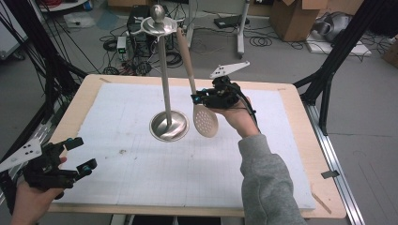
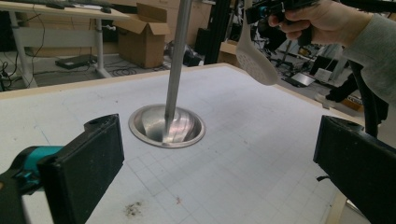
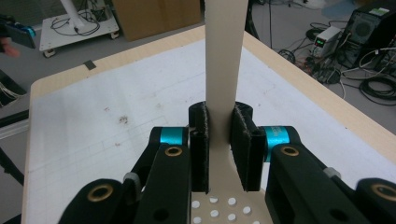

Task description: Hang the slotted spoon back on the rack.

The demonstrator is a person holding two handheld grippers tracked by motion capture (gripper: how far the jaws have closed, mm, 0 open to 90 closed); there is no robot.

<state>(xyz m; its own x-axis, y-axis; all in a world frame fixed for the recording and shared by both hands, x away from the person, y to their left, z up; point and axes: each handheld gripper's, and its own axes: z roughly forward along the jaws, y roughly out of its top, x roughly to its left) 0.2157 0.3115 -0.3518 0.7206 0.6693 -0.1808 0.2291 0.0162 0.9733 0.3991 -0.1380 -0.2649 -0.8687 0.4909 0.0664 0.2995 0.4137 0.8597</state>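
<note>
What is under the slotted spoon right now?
The slotted spoon, clamped in the right gripper, hangs over the bare white mat. Beside it sits the stand base.

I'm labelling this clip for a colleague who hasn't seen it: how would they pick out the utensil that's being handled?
Find the tall metal stand rising from its round dish base on the white mat. Just right of its pole is a beige slotted spoon, handle up, bowl down, gripped at the neck by the right gripper. It is the one pale plastic piece there, its oval bowl dotted with small holes.
</note>
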